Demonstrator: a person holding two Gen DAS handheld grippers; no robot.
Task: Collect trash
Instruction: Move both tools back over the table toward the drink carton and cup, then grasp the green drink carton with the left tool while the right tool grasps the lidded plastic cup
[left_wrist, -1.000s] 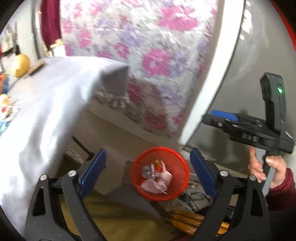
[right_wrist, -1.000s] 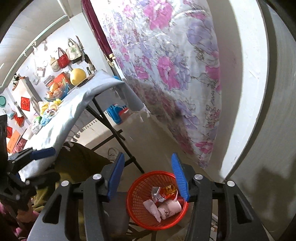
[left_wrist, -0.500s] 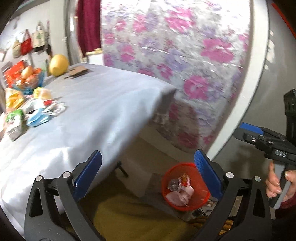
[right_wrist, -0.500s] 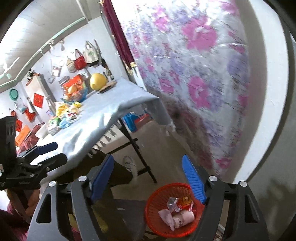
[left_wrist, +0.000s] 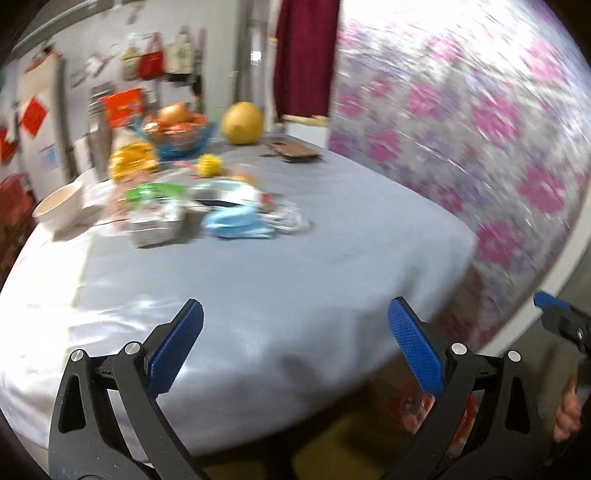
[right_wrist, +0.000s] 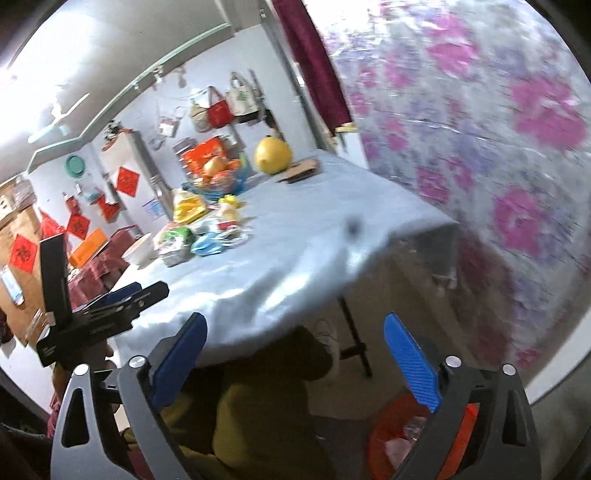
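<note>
Left gripper (left_wrist: 295, 341) spread wide, nothing between its blue pads, aimed over the near edge of the grey-clothed tabletop (left_wrist: 280, 266). Right gripper (right_wrist: 293, 362) with jaws opening, empty, out past the tabletop's right corner. Trash — blue wrapper (left_wrist: 236, 223), green packet (left_wrist: 155, 194), crumpled bits — lies blurred along the far-left part of the tabletop beside a white bowl (left_wrist: 59, 208); red basket (right_wrist: 388, 443) on the floor below the near right corner, holding scraps.

Cloth-covered table (left_wrist: 295, 280), scattered wrappers (left_wrist: 236, 221)
</note>
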